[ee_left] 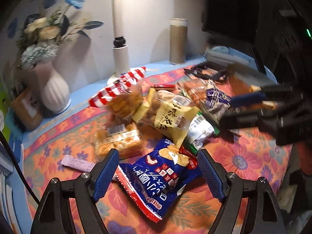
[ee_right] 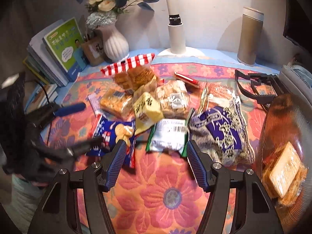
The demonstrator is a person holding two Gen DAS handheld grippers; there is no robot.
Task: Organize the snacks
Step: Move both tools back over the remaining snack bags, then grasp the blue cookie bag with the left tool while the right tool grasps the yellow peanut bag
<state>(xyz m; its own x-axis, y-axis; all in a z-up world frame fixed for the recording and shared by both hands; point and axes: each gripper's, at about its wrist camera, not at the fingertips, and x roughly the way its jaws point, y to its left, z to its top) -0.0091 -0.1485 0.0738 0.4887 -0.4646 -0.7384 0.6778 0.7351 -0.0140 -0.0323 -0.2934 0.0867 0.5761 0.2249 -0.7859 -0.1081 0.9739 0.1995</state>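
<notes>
A heap of snack packs lies on the flowered tablecloth (ee_right: 171, 195). My left gripper (ee_left: 158, 174) is open, low over the cloth, with a blue chip bag (ee_left: 156, 177) lying between its blue pads; the pads do not press on it. The same bag (ee_right: 115, 132) shows in the right wrist view, with the left gripper (ee_right: 81, 126) blurred beside it. My right gripper (ee_right: 156, 163) is open over bare cloth with nothing between its fingers, just short of a green-and-white packet (ee_right: 167, 134). A yellow bag (ee_right: 146, 109) and a purple-and-white bag (ee_right: 222, 132) lie close by.
A clear tub (ee_right: 282, 120) at the right edge holds a wrapped cracker pack (ee_right: 282, 171). Along the wall stand a white vase (ee_right: 115, 44), a lamp base (ee_right: 176, 37), a thermos (ee_right: 249, 37) and stacked books (ee_right: 58, 52). A black folded frame (ee_right: 257, 85) lies at the back right.
</notes>
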